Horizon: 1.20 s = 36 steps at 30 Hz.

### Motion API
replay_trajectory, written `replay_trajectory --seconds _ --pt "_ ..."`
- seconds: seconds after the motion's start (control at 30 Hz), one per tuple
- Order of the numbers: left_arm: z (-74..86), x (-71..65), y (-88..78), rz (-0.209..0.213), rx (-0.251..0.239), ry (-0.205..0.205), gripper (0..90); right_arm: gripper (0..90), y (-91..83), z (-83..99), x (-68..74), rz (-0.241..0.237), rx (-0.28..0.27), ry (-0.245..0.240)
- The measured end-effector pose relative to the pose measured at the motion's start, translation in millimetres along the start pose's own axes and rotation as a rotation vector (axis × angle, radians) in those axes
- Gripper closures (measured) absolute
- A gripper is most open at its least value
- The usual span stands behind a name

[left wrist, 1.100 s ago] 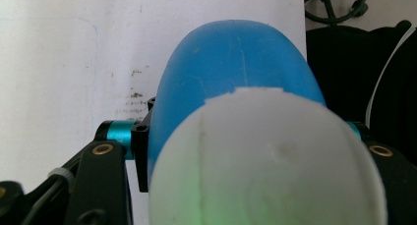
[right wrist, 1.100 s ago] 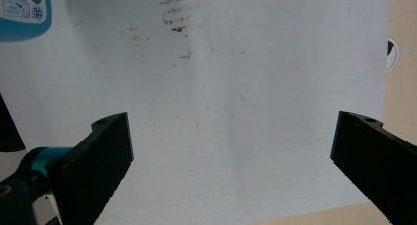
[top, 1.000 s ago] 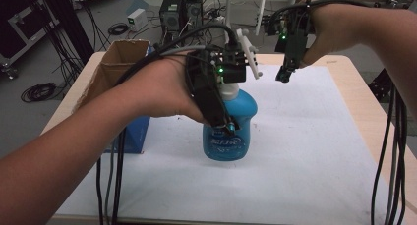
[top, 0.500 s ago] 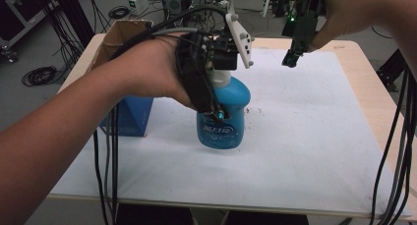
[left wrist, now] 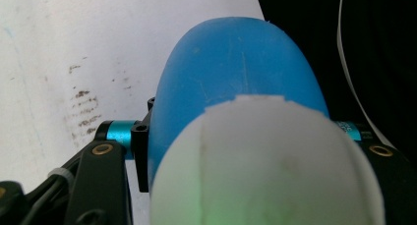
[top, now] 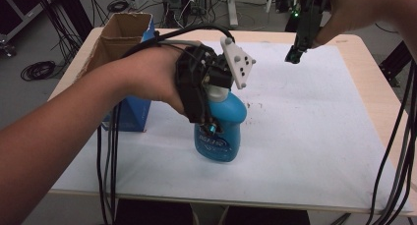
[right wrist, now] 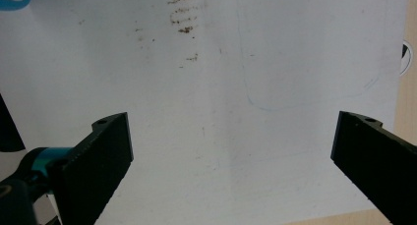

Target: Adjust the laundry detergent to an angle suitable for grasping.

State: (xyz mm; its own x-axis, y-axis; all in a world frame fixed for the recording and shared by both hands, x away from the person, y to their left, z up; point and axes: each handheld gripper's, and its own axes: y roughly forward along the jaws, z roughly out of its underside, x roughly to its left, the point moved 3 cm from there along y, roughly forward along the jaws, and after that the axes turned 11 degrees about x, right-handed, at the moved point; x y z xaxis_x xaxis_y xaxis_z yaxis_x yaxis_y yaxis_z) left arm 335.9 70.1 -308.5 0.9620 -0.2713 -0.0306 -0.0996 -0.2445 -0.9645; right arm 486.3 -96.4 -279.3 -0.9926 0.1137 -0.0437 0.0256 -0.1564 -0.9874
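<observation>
Since the grab looks done, here's how it sits:
step: left gripper (top: 209,95) clamped around the white neck of the blue spray bottle (top: 221,131), bottle right under it on the white table cover (top: 305,136)
next: probably carry it, maybe to the cardboard box (top: 118,33) behind-left, keeping it upright
right gripper (top: 295,53): jaws wide apart, holding nothing, well off to the far right
label: white writing, too blurry to read

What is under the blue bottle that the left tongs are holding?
The blue bottle stands on the white mat covering the table, held near its white cap by the left tongs. Brown smudges mark the mat beside it. The mat right under its base is covered.
</observation>
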Motion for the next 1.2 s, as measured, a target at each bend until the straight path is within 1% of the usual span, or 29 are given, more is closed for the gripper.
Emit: replay_trajectory --seconds 0.07,0.1,0.17,0.27,0.37,0.4,0.43,0.5,0.6,0.67,0.7,0.77,0.83,0.87,0.9,0.93,1.07,1.2 --pt "-0.1 -1.6 3.5 -0.001 0.003 0.027 39.0 1.1 0.5 -0.1 0.4 0.001 0.002 0.002" --pt "0.1 -2.4 5.0 0.000 0.007 0.022 39.0 1.1 0.8 0.0 0.3 0.002 0.002 -0.001" --pt "0.8 -2.7 7.8 -0.008 0.015 0.042 39.0 1.1 1.1 0.2 0.3 0.003 0.002 -0.002" --pt "3.2 -3.5 11.3 -0.009 0.026 0.055 39.1 1.1 1.3 0.5 0.7 0.002 -0.001 0.001" --pt "5.1 -4.3 13.5 -0.008 0.023 0.057 39.0 1.1 1.8 1.1 0.2 0.004 -0.002 -0.003" --pt "5.9 -3.4 14.0 -0.014 0.025 0.072 39.0 1.1 1.7 1.5 0.3 0.004 0.001 0.000" --pt "6.7 -4.0 15.2 -0.010 0.019 0.070 39.0 1.1 1.7 1.7 0.9 0.001 0.001 0.007" --pt "8.0 -3.8 16.5 -0.015 0.016 0.089 39.0 1.1 1.9 1.9 0.7 0.002 0.000 0.004" --pt "10.1 -3.9 19.1 -0.016 0.005 0.106 39.0 1.2 2.4 2.0 1.1 0.001 0.001 0.007" --pt "11.4 -4.5 21.5 -0.009 -0.007 0.096 39.0 1.1 2.9 1.8 0.6 0.004 -0.002 0.000" --pt "12.0 -3.5 22.1 -0.013 -0.006 0.106 39.0 1.1 3.1 1.9 0.9 0.004 -0.002 0.000" --pt "13.0 -3.3 23.6 -0.013 -0.003 0.113 39.0 1.2 3.0 2.1 1.2 0.002 -0.001 0.003" --pt "13.6 -3.5 24.5 -0.012 -0.005 0.111 38.9 1.2 3.3 2.4 0.9 0.001 -0.003 0.001" --pt "14.6 -3.6 26.4 -0.011 -0.004 0.120 38.9 1.1 3.7 2.7 0.5 0.003 -0.004 0.000" --pt "15.1 -3.8 27.2 -0.006 -0.005 0.116 38.9 1.2 3.9 4.3 0.5 0.000 0.001 0.010" --pt "15.4 -2.7 28.1 -0.009 -0.003 0.122 38.9 1.1 4.5 4.5 -0.5 0.003 -0.007 0.000" --pt "16.1 -2.7 28.7 -0.001 -0.020 0.116 38.9 1.1 5.1 5.8 -0.7 0.001 0.000 0.008" --pt "16.4 -2.6 29.6 0.004 -0.033 0.119 38.8 1.2 6.3 6.1 -1.3 -0.001 -0.003 0.005"
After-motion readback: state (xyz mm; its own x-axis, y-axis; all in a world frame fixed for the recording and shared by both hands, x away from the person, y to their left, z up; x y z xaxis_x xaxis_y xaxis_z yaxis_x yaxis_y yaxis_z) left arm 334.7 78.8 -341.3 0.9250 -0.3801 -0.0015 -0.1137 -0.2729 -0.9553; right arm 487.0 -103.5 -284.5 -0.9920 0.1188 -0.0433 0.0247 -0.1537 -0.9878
